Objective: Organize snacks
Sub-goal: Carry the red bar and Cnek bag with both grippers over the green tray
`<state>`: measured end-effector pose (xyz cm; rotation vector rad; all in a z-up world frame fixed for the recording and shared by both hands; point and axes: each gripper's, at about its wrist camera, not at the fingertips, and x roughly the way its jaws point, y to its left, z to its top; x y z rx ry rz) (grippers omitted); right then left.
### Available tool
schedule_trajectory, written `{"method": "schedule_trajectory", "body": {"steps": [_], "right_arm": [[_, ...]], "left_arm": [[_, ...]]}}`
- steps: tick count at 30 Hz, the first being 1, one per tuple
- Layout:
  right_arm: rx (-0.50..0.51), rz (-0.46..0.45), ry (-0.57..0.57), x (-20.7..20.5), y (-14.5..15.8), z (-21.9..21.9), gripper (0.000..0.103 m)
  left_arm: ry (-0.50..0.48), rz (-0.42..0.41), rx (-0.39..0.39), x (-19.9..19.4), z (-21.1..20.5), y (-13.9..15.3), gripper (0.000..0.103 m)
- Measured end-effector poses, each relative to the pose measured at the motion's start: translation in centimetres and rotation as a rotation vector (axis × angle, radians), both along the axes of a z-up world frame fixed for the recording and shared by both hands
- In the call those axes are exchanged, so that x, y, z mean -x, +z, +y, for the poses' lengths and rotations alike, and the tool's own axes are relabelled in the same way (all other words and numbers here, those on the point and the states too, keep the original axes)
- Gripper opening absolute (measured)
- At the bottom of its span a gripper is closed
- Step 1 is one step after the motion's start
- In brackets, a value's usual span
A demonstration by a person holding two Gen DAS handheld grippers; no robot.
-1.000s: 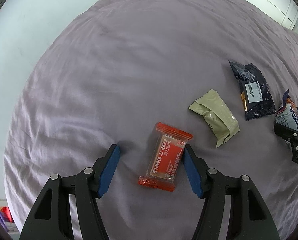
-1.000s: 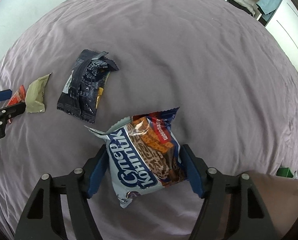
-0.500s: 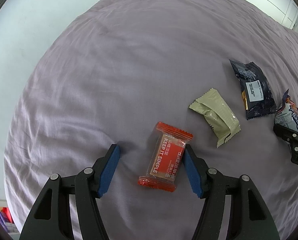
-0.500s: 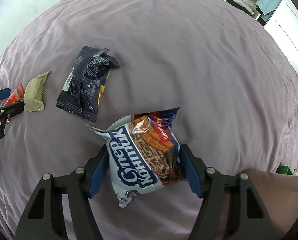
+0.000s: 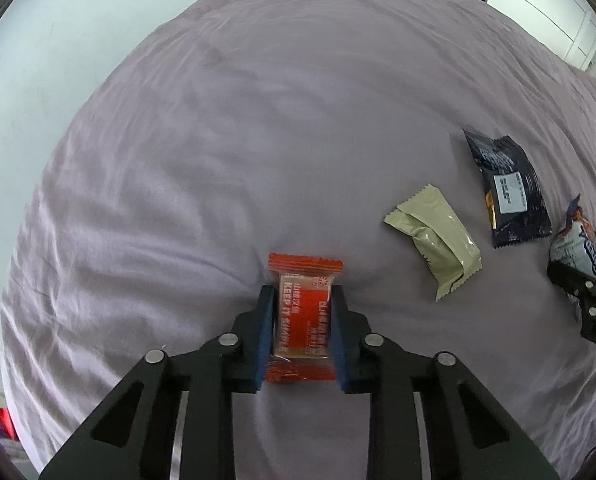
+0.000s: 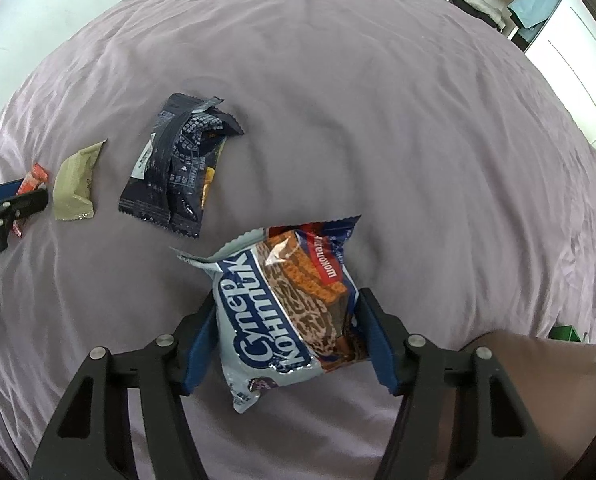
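Four snack packets lay in a loose row on the wrinkled lilac bedsheet (image 5: 257,140), nothing stacked on another. From the left: one red packet (image 5: 302,320), one beige packet (image 5: 436,236), one dark navy packet (image 5: 506,192) and one blue-and-white wafer packet (image 6: 285,312). The beige and navy packets lay apart from each other and untouched, with bare sheet around them.

The left gripper (image 5: 302,302) pointed steeply down at the sheet, its blue pads pressed against both long sides of the red packet, which sat straight between them. A second before, those jaws had stood wide, the packet lying askew and loose against one pad only.

The right gripper (image 6: 285,316) straddled the wafer packet, its jaws closing, both pads against the crinkled sides. A second earlier, gaps showed on both sides. A bare forearm (image 6: 538,360) filled the lower right corner of the right wrist view, and white cupboards (image 6: 570,60) stood beyond the bed.
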<state>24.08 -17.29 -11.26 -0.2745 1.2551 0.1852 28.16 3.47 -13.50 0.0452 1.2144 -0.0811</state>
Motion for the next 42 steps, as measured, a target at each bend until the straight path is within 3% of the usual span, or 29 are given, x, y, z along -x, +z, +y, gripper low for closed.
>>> {"method": "schedule_trajectory", "body": {"steps": [10,24,36,42], "right_arm": [[-0.045,-0.007,-0.020,0.9,1.1,0.2,0.029],[-0.109,-0.021,-0.029,3.9,3.4,0.8,0.029],[-0.188,-0.014,-0.006,12.1,8.6,0.7,0.029],[-0.200,0.038,-0.031,18.2,9.5,-1.6,0.029]], "left_arm": [[0.012,0.010,0.081,-0.1,2.3,1.0,0.020],[-0.017,-0.024,0.027,1.8,2.3,3.7,0.019],[-0.102,0.012,0.022,8.4,-1.5,7.1,0.019],[-0.252,0.025,-0.013,12.7,-6.0,9.0,0.019]]}}
